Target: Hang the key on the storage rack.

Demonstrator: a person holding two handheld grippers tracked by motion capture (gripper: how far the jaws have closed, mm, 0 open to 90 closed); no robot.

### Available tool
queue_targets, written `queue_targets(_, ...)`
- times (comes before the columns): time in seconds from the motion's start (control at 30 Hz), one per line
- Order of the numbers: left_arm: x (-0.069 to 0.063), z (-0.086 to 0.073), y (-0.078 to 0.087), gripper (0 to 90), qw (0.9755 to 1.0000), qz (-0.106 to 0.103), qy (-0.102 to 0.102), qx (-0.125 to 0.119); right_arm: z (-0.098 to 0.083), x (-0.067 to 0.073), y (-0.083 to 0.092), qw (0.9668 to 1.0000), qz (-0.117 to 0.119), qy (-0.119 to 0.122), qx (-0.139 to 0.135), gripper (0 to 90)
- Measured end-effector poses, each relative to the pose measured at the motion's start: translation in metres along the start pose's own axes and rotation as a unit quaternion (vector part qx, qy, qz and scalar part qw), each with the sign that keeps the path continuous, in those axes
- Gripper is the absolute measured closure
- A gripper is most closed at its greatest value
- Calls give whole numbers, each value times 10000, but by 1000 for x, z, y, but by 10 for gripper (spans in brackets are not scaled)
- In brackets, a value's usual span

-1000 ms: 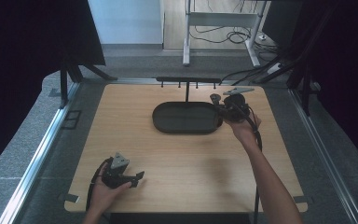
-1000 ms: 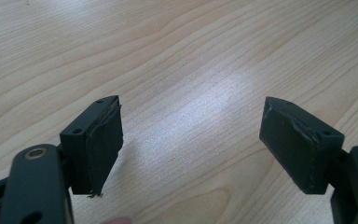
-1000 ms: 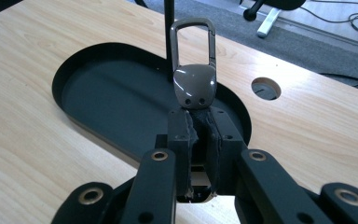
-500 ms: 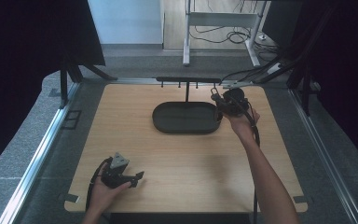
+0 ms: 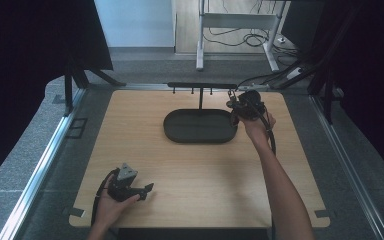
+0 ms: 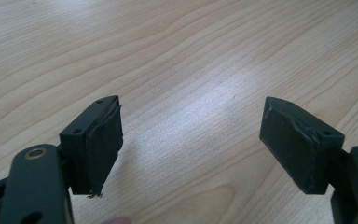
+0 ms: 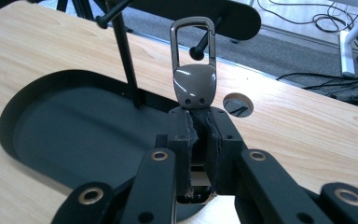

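My right gripper (image 7: pixel 200 119) is shut on the base of a grey metal carabiner clip (image 7: pixel 195 81), holding it upright. The clip's loop stands just in front of a knobbed peg (image 7: pixel 196 51) of the black hanging rack (image 5: pixel 200 85); I cannot tell whether they touch. In the high view the right gripper (image 5: pixel 233 102) hovers at the right end of the dark oval tray (image 5: pixel 200 126), under the rack's bar. The left gripper (image 5: pixel 147 189) rests near the table's front left, open, with only bare wood between its pads (image 6: pixel 103 140).
The rack's thin post (image 7: pixel 125 51) rises from the tray's far edge. A round hole (image 7: pixel 238 103) sits in the tabletop right of the tray. Cables and a white desk frame (image 5: pixel 235 20) lie on the floor beyond the table.
The right gripper has carried the clip away from me and slightly left, up to the rack's right end. The left gripper has stayed put.
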State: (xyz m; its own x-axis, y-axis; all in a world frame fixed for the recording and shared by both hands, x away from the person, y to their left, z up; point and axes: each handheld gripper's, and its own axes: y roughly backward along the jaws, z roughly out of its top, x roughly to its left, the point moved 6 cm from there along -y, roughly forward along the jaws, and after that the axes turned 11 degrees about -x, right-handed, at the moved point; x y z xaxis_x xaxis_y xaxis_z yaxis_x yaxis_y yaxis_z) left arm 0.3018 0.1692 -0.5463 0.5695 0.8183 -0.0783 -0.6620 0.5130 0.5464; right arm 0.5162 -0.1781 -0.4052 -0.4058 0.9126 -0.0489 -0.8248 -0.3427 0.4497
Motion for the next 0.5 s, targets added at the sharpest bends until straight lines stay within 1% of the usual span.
queue_targets(0.27,-1,0,-1,216,10000,-15,-3,14,-7,-1,-13,9999,-26,-125,-17,810)
queue_targets(0.33,0,0,-1,216,10000,-7,-4,9,-9,-2,-16,9998,-91,-125,-94,809)
queue_targets(0.43,0,-1,-1,216,10000,6,-14,11,-13,-4,-22,9994,-131,-276,-177,809)
queue_targets(0.5,0,-1,-1,216,10000,5,-2,10,-15,-5,-24,9989,-99,-378,-248,808)
